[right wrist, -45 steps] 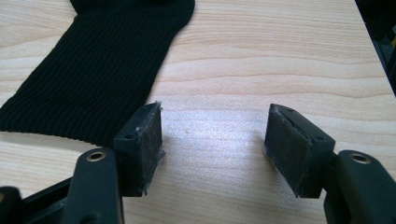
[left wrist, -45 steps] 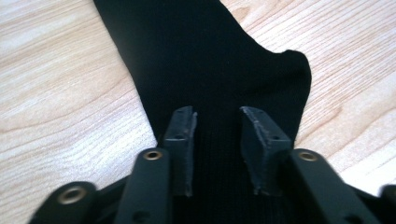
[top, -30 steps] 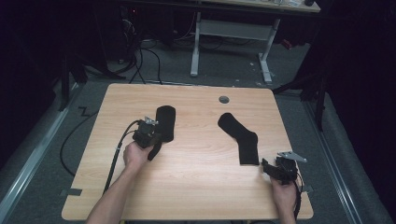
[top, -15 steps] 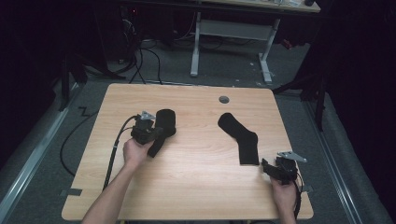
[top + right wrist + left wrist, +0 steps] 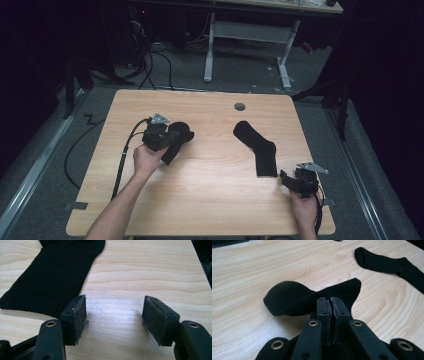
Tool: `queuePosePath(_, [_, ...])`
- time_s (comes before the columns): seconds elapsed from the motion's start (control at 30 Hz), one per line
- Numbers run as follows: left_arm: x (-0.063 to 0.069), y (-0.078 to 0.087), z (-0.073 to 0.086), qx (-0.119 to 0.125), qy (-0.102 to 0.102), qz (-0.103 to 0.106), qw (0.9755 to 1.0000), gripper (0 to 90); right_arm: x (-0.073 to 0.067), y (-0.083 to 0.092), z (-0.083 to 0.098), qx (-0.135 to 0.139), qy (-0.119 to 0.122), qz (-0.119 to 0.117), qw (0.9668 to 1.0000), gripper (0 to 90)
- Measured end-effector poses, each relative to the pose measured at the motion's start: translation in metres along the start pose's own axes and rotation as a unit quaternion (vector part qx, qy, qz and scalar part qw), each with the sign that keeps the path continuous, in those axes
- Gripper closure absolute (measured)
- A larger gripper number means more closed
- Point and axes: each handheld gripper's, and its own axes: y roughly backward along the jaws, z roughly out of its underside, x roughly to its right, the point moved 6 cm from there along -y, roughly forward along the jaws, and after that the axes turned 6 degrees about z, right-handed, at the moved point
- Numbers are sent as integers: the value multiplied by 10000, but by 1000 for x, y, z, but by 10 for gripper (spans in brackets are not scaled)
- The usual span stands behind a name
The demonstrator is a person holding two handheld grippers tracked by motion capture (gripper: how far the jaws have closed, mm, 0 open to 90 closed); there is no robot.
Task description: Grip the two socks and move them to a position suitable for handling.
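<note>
A light wooden table (image 5: 200,200) with a round grommet hole (image 5: 240,106) is set on grey carpet (image 5: 45,165). At 12 o'clock, a white desk frame (image 5: 250,32) and tangled cables (image 5: 150,55) are seen in a dimly lit room.

On the table (image 5: 210,200) we saw two socks well apart. One sock (image 5: 176,140) sat left of centre, pinched in the left gripper (image 5: 167,142) and partly raised off the wood. The second sock (image 5: 260,150) lay flat right of centre, and the right gripper (image 5: 290,181) rested just beside its near end.
</note>
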Motion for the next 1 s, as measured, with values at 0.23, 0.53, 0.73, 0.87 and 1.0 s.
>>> queuePosePath(0.23, [9, 8, -18, 169, -26, 47, 9998, 860, 0, 0, 0, -3, -2, 0, 10000, 364])
queuePosePath(0.53, [21, 9, -33, 400, 37, 188, 9990, 861, 0, 0, 0, -1, -1, -9, 10000, 362])
queuePosePath(0.73, [32, 4, -41, 463, 16, 295, 9985, 861, 0, 0, 0, -1, 3, -7, 10000, 361])
queuePosePath(0.87, [40, 1, -49, 531, -39, 357, 9979, 861, 0, 0, 0, -4, 0, -4, 10000, 362])
queuePosePath(1.0, [47, -5, -54, 568, -35, 422, 9975, 861, 0, 0, 0, -1, 6, -5, 10000, 361])
